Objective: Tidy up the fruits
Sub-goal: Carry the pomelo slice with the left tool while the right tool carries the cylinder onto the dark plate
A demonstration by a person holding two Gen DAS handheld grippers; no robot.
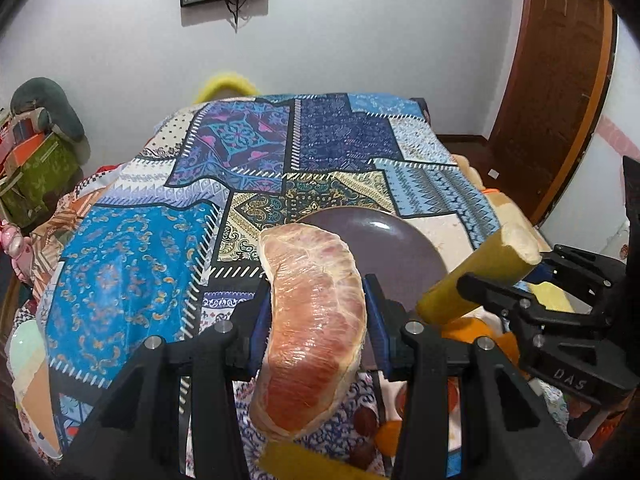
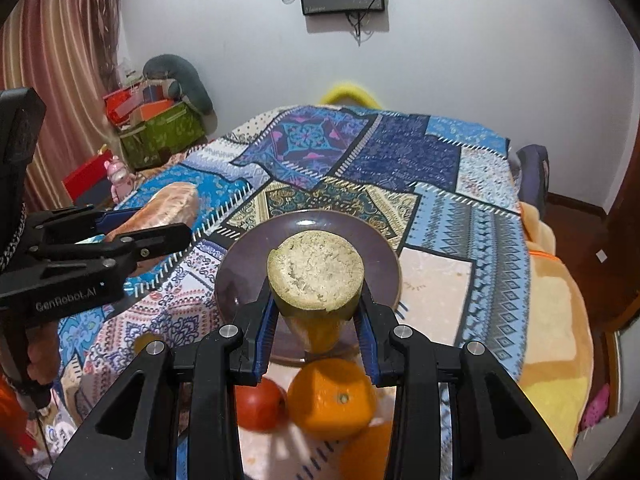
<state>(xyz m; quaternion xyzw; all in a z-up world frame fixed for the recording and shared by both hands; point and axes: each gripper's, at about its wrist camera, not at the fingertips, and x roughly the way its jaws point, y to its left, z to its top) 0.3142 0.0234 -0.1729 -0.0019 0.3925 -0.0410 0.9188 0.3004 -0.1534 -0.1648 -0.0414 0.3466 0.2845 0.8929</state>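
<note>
My left gripper [image 1: 316, 316] is shut on a peeled pink pomelo segment [image 1: 316, 312], held above the patterned cloth just short of a dark purple plate [image 1: 400, 236]. My right gripper [image 2: 316, 312] is shut on a yellow piece of pomelo rind with white pith [image 2: 316, 276], hovering over the near part of the same plate [image 2: 248, 252]. From the left wrist view the rind piece [image 1: 480, 268] and the right gripper [image 1: 500, 280] sit to the right of the plate. In the right wrist view the left gripper [image 2: 176, 224] and its segment [image 2: 168, 208] are at the left.
An orange [image 2: 332, 400] and a red apple [image 2: 260, 404] lie below my right gripper on the patchwork cloth [image 2: 360, 160]. More small fruits [image 1: 384, 436] lie under the left gripper. Green boxes [image 2: 160, 132] stand by the wall; a wooden door [image 1: 560, 92] is at right.
</note>
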